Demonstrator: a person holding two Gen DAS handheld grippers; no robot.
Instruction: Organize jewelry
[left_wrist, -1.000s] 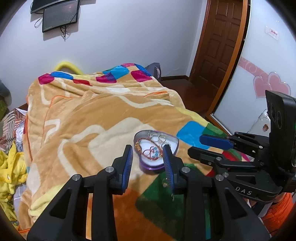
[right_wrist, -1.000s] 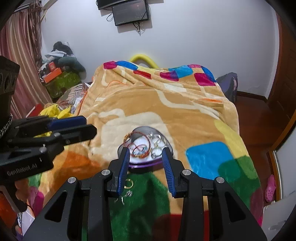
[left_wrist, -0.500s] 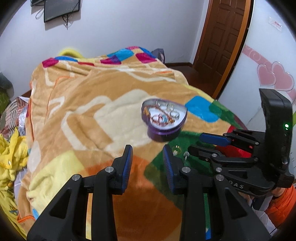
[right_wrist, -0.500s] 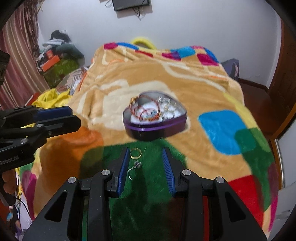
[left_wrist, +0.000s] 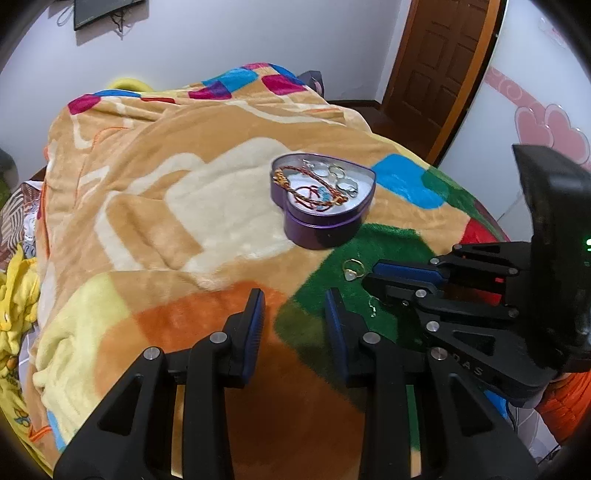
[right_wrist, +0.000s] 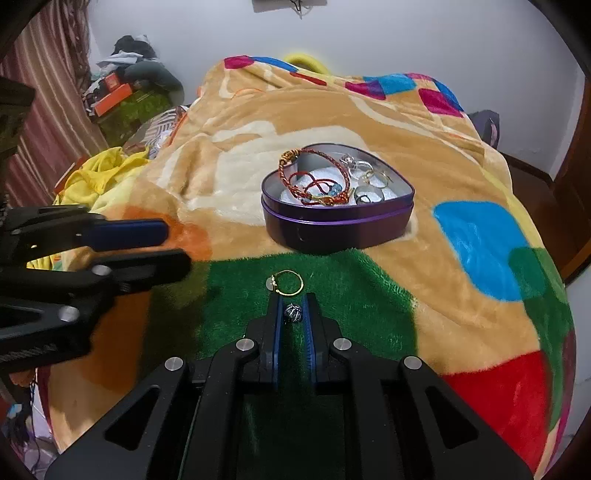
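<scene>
A purple heart-shaped tin lies open on the patterned blanket, holding red braided bracelets and several silver rings. On the green patch in front of it lies a gold ring. Just behind that ring, my right gripper is down at the blanket, shut on a small silver bead earring, whose hook shows under the jaws. My left gripper hovers to the left over the orange patch, open and holding nothing.
The blanket covers a bed that drops away at the right and near edges. Yellow cloth lies off the left side, with a pile of clutter beyond. A brown door stands at the back right.
Both grippers came down toward the blanket, so the tin looks nearer. The right gripper's jaws, apart earlier, have shut on the earring beside the gold ring.
</scene>
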